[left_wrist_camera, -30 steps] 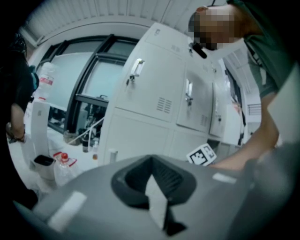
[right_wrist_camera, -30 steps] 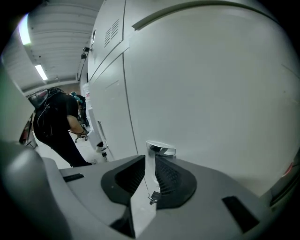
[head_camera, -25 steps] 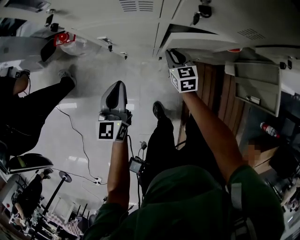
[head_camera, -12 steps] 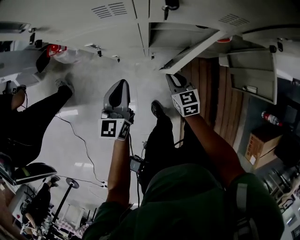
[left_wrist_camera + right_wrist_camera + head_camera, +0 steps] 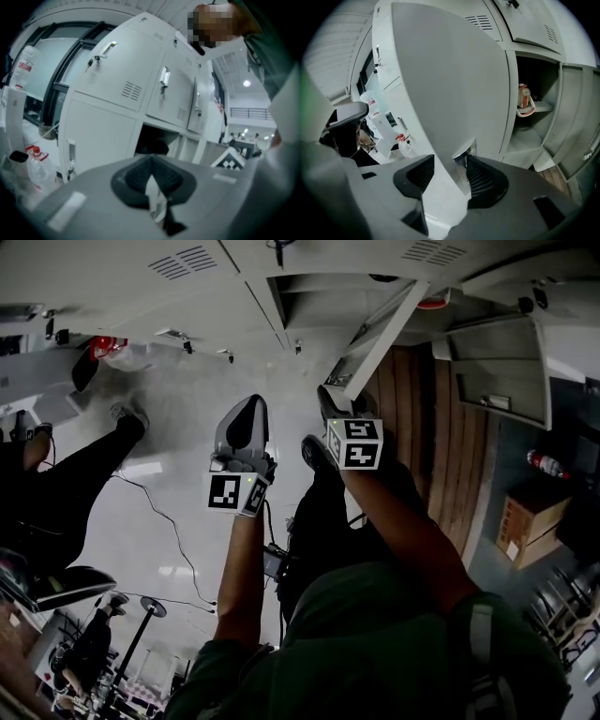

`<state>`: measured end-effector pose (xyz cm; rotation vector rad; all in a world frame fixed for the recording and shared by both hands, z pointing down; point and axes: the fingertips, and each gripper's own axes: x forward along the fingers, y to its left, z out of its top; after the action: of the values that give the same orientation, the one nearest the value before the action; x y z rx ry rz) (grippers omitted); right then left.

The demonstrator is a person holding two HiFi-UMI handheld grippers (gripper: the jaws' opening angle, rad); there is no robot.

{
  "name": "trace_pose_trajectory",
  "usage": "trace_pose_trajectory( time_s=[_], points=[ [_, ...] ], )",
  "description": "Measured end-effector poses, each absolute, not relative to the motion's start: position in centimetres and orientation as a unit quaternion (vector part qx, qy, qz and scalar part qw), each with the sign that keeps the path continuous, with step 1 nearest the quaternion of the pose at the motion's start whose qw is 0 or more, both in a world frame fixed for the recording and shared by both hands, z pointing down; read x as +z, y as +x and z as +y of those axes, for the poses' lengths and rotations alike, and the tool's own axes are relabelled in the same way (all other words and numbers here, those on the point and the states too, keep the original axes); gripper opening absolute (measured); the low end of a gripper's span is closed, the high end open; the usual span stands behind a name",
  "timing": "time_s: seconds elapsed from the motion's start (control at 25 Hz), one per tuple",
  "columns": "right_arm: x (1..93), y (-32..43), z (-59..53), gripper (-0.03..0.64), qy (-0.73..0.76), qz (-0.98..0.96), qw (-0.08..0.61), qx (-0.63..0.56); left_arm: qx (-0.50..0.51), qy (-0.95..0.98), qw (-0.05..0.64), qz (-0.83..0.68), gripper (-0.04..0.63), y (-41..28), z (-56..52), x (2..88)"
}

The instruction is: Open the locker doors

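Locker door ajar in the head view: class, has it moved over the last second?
Yes. The locker door has swung further out from the locker frame, widening the gap and exposing the compartment behind it.

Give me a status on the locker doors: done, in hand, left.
Done: one lower door stands swung wide, its shelf exposed. In hand: the right tongs have just opened, the door's edge between them. Left: the upper doors and the lower-left door in the left gripper view are shut; the left tongs are shut.
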<state>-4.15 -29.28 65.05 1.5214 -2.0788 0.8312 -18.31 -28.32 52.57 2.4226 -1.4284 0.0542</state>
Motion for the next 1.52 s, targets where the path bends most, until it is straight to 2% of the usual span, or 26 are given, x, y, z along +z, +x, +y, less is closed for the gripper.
trace_pose_trajectory(
  time_s=[0.04,0.08,0.56,1.12,1.36,1.52],
  points=[
    [65.0,-3.8,-29.3,0.184,0.552,-0.748,0.216,0.299,0.02,0.85,0.162,-0.501,0.002,-18.2,-28.2,52.5],
    [65.0,-3.5,-29.2,0.174,0.55,-0.75,0.219,0.295,0.021,0.85,0.16,-0.501,0.002,-18.1,-28.0,52.5],
    [65.1,4.7,-24.5,0.152,0.55,-0.751,0.234,0.281,0.03,0.86,0.156,-0.486,0.002,-14.3,-26.4,52.2],
    [65.2,16.0,-24.0,0.104,0.574,-0.718,0.244,0.308,0.034,0.852,0.13,-0.506,0.002,-11.3,-25.3,50.6],
    [64.8,17.1,-22.9,0.104,0.559,-0.719,0.239,0.336,0.027,0.835,0.127,-0.535,0.002,-11.9,-23.8,49.8],
    [65.2,16.6,-19.5,0.078,0.54,-0.706,0.239,0.39,0.025,0.818,0.125,-0.56,0.002,-13.5,-22.5,49.3]
  ],
)
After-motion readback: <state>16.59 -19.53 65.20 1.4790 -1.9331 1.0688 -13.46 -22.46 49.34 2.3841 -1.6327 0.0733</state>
